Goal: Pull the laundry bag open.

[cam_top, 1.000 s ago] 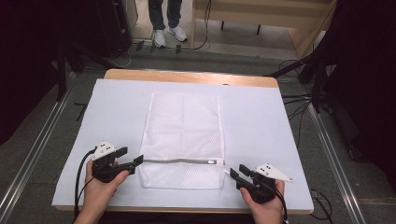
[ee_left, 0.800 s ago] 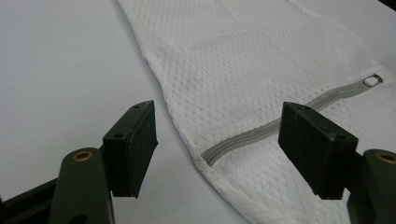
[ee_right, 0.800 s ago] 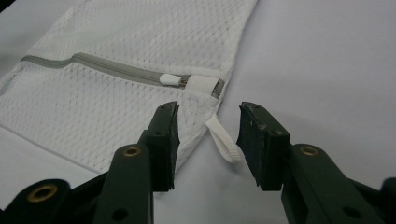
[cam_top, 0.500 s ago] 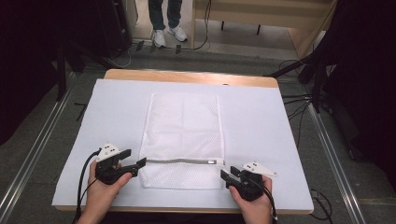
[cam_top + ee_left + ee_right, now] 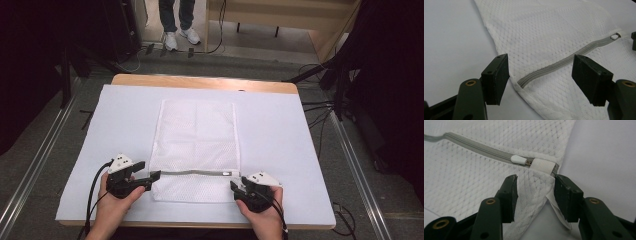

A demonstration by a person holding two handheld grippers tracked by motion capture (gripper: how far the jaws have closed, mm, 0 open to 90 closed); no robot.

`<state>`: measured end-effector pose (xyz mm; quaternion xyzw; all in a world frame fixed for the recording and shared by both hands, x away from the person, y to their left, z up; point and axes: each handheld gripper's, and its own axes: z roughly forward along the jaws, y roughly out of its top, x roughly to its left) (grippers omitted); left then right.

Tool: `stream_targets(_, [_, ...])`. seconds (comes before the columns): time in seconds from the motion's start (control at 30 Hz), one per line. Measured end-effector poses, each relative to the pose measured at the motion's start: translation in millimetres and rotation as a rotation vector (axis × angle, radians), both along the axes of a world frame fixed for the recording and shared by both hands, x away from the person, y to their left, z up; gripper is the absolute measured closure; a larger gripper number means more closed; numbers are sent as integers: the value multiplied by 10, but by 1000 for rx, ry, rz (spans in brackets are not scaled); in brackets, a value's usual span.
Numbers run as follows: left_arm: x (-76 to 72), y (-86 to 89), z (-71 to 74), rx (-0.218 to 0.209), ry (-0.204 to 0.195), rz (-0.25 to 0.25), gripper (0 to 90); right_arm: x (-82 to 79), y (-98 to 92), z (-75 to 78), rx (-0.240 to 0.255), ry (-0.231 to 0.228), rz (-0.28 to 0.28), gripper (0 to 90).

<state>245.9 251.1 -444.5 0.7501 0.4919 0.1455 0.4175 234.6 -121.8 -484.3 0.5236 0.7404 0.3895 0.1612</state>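
A white mesh laundry bag (image 5: 197, 130) lies flat on the white table cover (image 5: 125, 115). A grey zipper (image 5: 195, 173) runs across the bag near its front end. My left gripper (image 5: 152, 179) is open at the zipper's left end (image 5: 524, 81); its jaws straddle the bag's edge without touching it, and midway between them is the gripper's point (image 5: 540, 75). My right gripper (image 5: 236, 187) is at the bag's front right corner. In the right gripper view it (image 5: 535, 187) is shut on bunched mesh just below the white zipper pull (image 5: 517, 158).
The wooden table edge (image 5: 200, 82) shows beyond the cover. A person's legs (image 5: 177, 20) stand on the floor behind the table. Cables (image 5: 320, 110) lie on the floor to the right, and a metal rail (image 5: 35, 165) runs along the left.
My right gripper has moved left and slightly down onto the bag's front right corner and taken hold of the mesh. The left gripper has stayed at the zipper's left end.
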Motion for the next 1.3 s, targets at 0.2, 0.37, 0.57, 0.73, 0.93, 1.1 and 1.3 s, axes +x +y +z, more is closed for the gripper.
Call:
stream_targets(0.2, [5, -96, 18, -23, 6, -28, 324, -58, 145, -13, -110, -55, -75, 724])
stream_targets(0.37, [49, -379, 61, -87, 39, -115, 379, 5, 70, -5, -50, -24, -111, 900])
stream_targets(0.57, [112, -742, 67, -109, 83, -210, 450, -44, 92, 47, -34, -96, -75, 900])
stream_targets(0.73, [212, -1044, 40, -119, 114, -274, 513, -114, 127, 206, -27, -188, -26, 900])
stream_targets(0.93, [314, -1272, -6, -92, 138, -302, 595, -146, 129, 360, 42, -246, 16, 900])
stream_targets(1.1, [341, -1362, -38, -56, 133, -319, 613, -178, 173, 461, 75, -296, 86, 900])
stream_targets(1.3, [323, -1455, -83, -15, 93, -360, 611, -205, 270, 485, 87, -306, 172, 900])
